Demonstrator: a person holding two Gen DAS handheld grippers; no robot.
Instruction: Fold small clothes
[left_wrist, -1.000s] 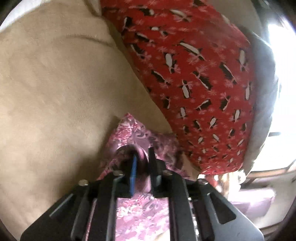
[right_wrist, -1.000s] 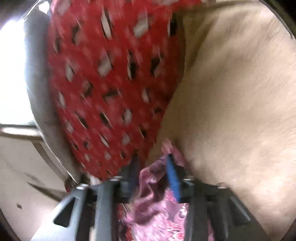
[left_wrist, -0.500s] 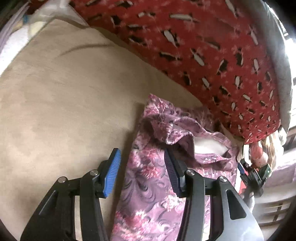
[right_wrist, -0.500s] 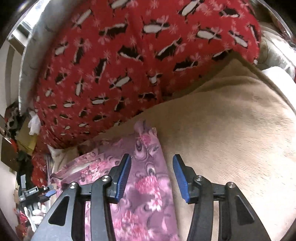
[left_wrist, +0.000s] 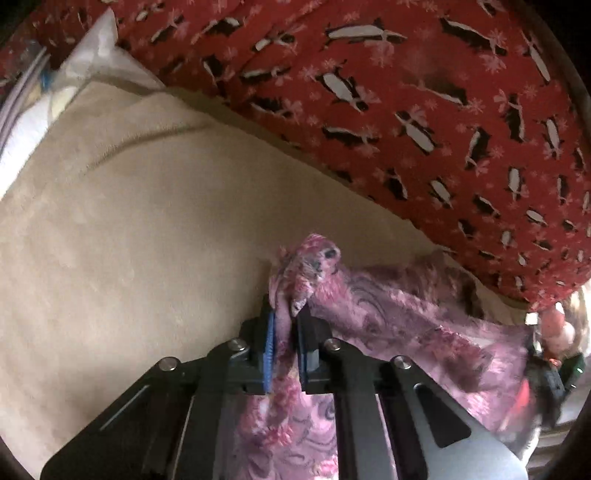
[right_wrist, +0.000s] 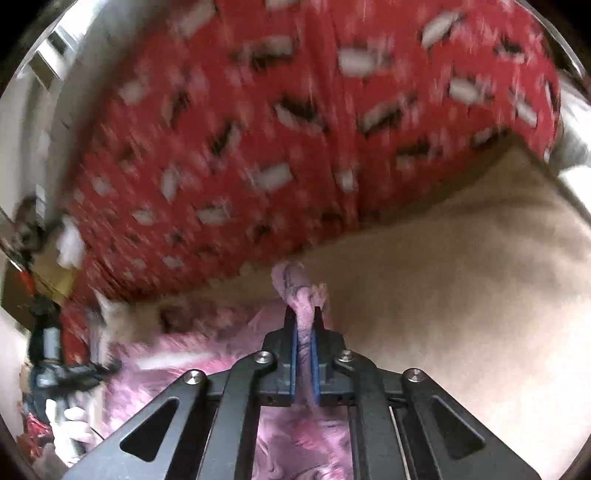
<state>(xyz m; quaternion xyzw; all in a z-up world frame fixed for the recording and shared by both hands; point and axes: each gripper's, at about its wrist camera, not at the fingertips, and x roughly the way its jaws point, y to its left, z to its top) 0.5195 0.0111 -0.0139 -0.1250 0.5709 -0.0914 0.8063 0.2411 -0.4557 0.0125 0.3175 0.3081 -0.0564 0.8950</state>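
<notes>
Pink floral garment (left_wrist: 388, 306) bunches between both clamped grippers, left (left_wrist: 286, 325) closing, right (right_wrist: 304, 325).

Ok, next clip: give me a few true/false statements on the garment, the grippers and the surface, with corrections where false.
1. The left gripper has pink floral fabric between its pads. True; its jaws are closing on a bunched edge of the pink floral garment.
2. The right gripper is empty. False: it is shut on a bunch of the same garment.
3. The garment lies on a beige plush blanket. True.
4. The cloth behind it is plain blue. False: it is a red penguin-print fabric.
5. The garment is already folded into a neat square. False: it is still rumpled between the grippers.
</notes>
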